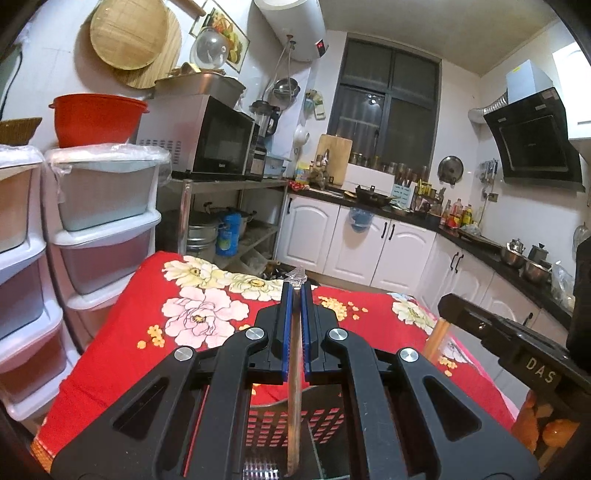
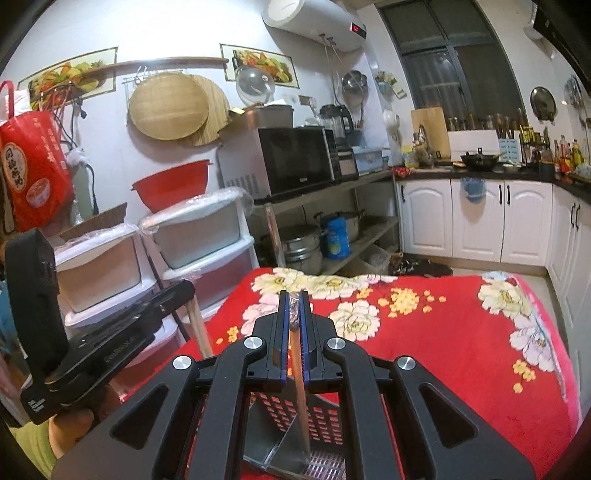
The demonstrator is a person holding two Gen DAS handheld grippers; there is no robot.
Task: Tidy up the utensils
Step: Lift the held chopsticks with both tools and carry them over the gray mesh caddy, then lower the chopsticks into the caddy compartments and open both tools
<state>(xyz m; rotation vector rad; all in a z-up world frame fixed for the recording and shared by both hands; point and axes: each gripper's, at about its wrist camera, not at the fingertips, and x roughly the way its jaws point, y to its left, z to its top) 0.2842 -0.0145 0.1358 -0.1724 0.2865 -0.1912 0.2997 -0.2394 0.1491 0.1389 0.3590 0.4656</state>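
chopsticks, one in each claw: left claw (image 1: 294, 291) and right claw (image 2: 294, 299) are both closed tight on a wooden chopstick (image 1: 293, 387), above the metal holder (image 2: 314, 417) under them. lower slowly, keep each stick upright, tip inside before letting go.

Readable text is sparse.

- "DAS" in pale raised letters on the black body of the right gripper (image 1: 540, 365), seen from the left wrist view at about 4 o'clock.
- Red bag (image 2: 31, 166) hanging on the wall at 9 o'clock in the right wrist view: four Chinese characters in a white roundel, too soft to read with certainty.
- Water heater (image 1: 291, 27) at 12 o'clock: red LED digits on its panel, blurred, unreadable in both views.
- Microwave (image 2: 295, 162) door has a small brand mark, too small to read.
- Blue canister (image 2: 334, 236) on the lower shelf: printed label, illegible.
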